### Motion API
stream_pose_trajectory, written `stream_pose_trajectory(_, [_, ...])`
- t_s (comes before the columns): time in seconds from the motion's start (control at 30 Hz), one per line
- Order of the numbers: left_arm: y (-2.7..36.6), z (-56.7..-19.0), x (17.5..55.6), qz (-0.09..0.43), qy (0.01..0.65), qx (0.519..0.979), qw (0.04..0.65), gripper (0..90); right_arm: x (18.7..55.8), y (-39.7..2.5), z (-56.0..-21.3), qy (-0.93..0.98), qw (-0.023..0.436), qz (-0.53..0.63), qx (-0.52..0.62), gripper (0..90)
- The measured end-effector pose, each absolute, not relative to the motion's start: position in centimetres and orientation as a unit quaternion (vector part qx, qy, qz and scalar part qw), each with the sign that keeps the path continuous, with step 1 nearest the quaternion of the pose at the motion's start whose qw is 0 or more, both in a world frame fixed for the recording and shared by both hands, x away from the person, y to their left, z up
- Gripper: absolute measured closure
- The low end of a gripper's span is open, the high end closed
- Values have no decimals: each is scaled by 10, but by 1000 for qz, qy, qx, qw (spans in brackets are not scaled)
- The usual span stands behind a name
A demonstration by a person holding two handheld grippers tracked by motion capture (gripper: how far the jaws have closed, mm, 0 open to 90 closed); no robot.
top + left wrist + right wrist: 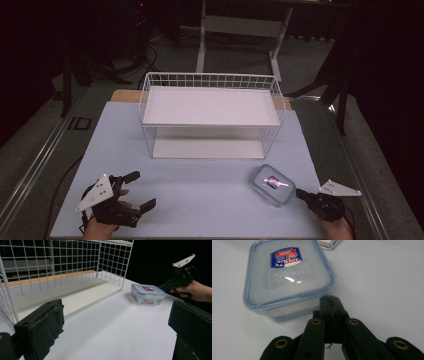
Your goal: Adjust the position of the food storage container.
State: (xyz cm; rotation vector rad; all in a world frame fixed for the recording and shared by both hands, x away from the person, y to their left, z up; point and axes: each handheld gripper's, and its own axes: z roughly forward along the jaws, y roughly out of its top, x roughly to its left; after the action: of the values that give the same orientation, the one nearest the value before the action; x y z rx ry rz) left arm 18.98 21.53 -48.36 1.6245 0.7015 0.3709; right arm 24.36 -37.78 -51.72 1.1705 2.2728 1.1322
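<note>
The right hand-held gripper (329, 301) has its two black jaws pressed together with nothing between them, their tip right at the near corner of a clear plastic container (287, 277); whether it touches the container cannot be told. In the right gripper view the container takes up the upper left of the frame, its blue-rimmed lid snapped on and bearing a blue and red sticker (286, 257) at the top, seen upside down, with small print too fine to read. Below the sticker, raised letters moulded into the lid spell "LOCK", also upside down. In the high view the container (272, 184) sits in the lower right of the frame on the white bench (200, 200), and the right hand-held gripper (300, 192) lies just to its right. A white wire shelf rack (210, 112) stands in the middle of the frame, well apart from the container, with a white board on each of its two levels. The left hand-held gripper (142, 189) rests in the lower left of the frame, jaws spread wide and holding nothing, far from the container.
</note>
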Motion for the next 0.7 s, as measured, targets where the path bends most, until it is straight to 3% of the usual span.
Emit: stream_pose_trajectory(0.7, [214, -484, 190, 158, 305, 706, 620, 11, 305, -305, -511, 831, 135, 403, 358, 900])
